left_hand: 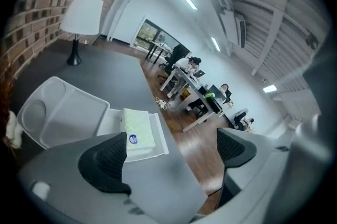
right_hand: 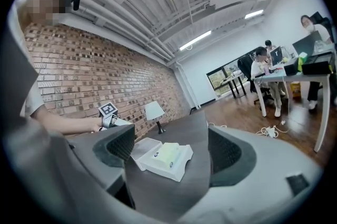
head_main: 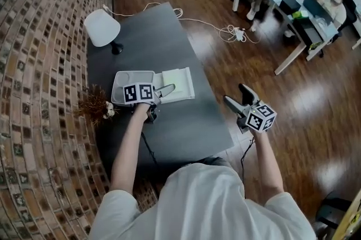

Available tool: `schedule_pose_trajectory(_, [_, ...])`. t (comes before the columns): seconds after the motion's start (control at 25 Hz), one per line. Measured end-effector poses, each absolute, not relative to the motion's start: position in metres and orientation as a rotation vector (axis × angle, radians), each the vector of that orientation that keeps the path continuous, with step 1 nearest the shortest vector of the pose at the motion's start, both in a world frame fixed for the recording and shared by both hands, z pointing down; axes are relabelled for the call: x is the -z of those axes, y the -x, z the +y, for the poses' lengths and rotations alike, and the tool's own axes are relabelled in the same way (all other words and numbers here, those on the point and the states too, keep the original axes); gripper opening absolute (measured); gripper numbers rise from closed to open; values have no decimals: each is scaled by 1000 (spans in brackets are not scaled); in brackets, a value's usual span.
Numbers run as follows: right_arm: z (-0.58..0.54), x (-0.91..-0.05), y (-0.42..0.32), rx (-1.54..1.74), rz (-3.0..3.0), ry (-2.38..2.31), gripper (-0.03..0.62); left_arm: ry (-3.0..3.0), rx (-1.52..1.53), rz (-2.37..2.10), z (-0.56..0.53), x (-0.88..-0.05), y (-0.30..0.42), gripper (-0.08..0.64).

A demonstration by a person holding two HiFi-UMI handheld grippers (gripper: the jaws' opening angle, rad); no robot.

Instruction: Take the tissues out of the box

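Observation:
A white box lies open on the dark grey table (head_main: 169, 35). Its lid (head_main: 131, 84) is folded out to the left, and its base (head_main: 188, 91) holds a pale stack of tissues (head_main: 175, 82). My left gripper (head_main: 162, 93) hovers over the box's near edge, open, with nothing between its pads. In the left gripper view the tissues (left_hand: 138, 130) lie just beyond the left pad (left_hand: 105, 162). My right gripper (head_main: 238, 97) hangs open off the table's right edge, above the floor. From there it looks across at the box (right_hand: 176, 164) and the tissues (right_hand: 169, 152).
A white lamp (head_main: 101, 27) stands at the table's far left. A brown dried bunch (head_main: 95, 104) lies by the brick wall (head_main: 39, 64). A white cable (head_main: 208, 23) runs over the wooden floor. People sit at desks (head_main: 293, 1) at the far right.

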State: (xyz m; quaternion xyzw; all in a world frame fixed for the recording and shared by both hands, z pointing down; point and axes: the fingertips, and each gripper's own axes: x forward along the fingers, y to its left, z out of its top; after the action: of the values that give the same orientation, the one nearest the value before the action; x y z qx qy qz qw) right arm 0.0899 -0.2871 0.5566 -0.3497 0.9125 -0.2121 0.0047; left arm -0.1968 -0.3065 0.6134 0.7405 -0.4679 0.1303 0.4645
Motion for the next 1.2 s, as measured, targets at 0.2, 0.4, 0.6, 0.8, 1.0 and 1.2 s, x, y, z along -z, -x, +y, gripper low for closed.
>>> schedule_pose_trajectory(0.2, [-290, -555, -100, 627, 2860, 1171, 433, -1737, -257, -1169, -332, -632, 193, 534])
schedule_pose_trajectory(0.4, [-293, -550, -86, 533, 2904, 1188, 433, -1673, -378, -1280, -355, -671, 198, 587])
schedule_pose_trajectory(0.6, [-294, -543, -65, 380, 2950, 1179, 433, -1610, -461, -1307, -368, -705, 194, 600])
schedule_pose_trajectory(0.8, [-289, -535, -48, 256, 2986, 1166, 433, -1562, -563, -1332, -375, -737, 192, 600])
schedule_pose_trajectory(1.0, [-288, -521, -48, 215, 2893, 1195, 433, -1548, -686, -1312, -379, -770, 190, 600])
schedule_pose_trajectory(1.2, [-285, -515, -50, 148, 2896, 1192, 434, -1535, -779, -1376, -393, -790, 196, 600])
